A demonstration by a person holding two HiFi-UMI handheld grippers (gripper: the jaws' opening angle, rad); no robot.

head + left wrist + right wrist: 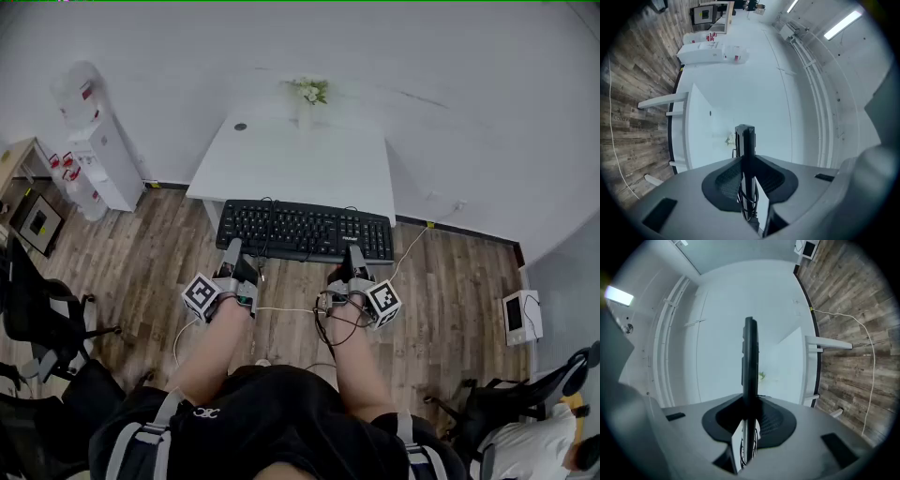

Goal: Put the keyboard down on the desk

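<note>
The long black keyboard point(305, 231), stiff and likely light, is held up by its near edge, clamped in the left tongs point(232, 249) and the right tongs point(353, 255), at the white tabletop's point(291, 159) near side.

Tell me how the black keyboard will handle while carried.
The keyboard is probably stiff: it spans level between the left gripper and right gripper. Held only by its near edge, it may tip away. Its bundled cable could snag.

place: office | signs: white desk point(300, 159) — swivel chairs point(23, 300) — water dispenser point(101, 161)
</note>
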